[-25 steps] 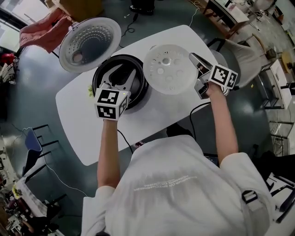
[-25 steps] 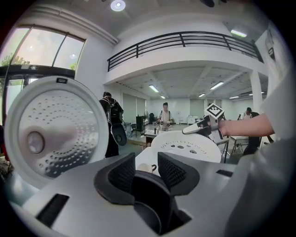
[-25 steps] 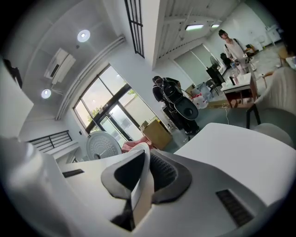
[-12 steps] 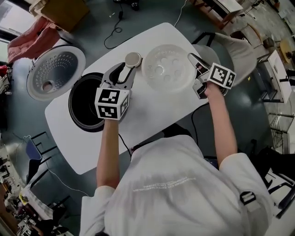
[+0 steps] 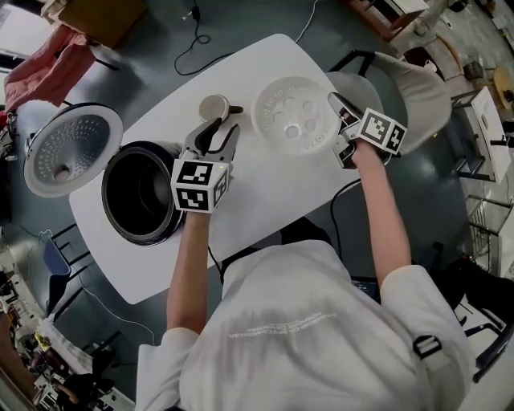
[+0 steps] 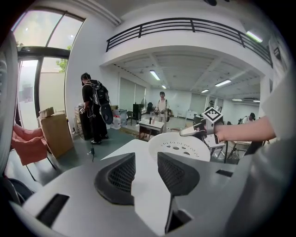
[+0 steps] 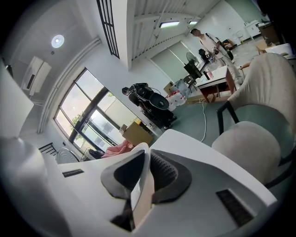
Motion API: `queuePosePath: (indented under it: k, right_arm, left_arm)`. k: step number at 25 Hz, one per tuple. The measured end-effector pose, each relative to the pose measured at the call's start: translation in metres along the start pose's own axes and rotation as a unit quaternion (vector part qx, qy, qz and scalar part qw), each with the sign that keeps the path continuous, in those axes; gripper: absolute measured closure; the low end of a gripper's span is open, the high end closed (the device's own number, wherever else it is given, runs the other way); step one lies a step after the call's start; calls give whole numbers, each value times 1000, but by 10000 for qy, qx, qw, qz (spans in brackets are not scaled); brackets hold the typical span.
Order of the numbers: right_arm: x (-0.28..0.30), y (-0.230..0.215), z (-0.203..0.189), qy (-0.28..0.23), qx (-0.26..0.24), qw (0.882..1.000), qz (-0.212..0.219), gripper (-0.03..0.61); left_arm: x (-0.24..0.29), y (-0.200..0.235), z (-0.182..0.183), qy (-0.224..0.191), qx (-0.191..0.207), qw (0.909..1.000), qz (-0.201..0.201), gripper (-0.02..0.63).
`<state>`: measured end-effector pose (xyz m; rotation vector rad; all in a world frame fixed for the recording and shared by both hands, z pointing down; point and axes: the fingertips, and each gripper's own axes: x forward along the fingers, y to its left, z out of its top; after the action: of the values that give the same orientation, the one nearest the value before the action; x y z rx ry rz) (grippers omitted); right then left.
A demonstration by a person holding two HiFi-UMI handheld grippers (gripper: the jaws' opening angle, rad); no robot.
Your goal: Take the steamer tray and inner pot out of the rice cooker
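Left gripper (image 5: 222,132), ribbed black pads parted around nothing, hovers over the smooth white oval table (image 5: 265,193). It is just right of the round rice cooker (image 5: 120,229), whose glossy black inner pot (image 5: 140,193) sits inside. Farther right, the right gripper (image 5: 333,100) pinches the thin rim of the shallow, white, hole-pierced steamer tray (image 5: 293,120).

A white oval table (image 5: 265,197) on grey floor (image 5: 249,24), beige chair (image 5: 414,88), tall windows (image 6: 32,65).

Steamer tray (image 5: 291,112), rim seemingly in right gripper (image 5: 334,103), near open rice cooker (image 5: 141,238) on table (image 5: 265,197).
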<state>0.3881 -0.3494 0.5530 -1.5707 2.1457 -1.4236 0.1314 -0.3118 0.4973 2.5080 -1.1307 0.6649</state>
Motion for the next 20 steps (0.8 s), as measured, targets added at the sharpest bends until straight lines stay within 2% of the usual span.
queuePosePath:
  k: [5,10,16,20]
  right_arm:
    - [31,-31,-8,15,114,9999,-108,522]
    - [62,-55,-8,33,-52,9998,-167,520]
    - [93,-67,-4,-27,-176,9998,-17,515]
    - [113,-72,-6,-45,-17,10000,70,517]
  left_arm:
    - [15,12,-15,220,-155,9996,83,455]
    - [31,15,-28,365,-354,9987,57,459]
    - [36,20,-37,443,-501,9976,148,460]
    - [33,23,-41,486,-548,9971,212,460]
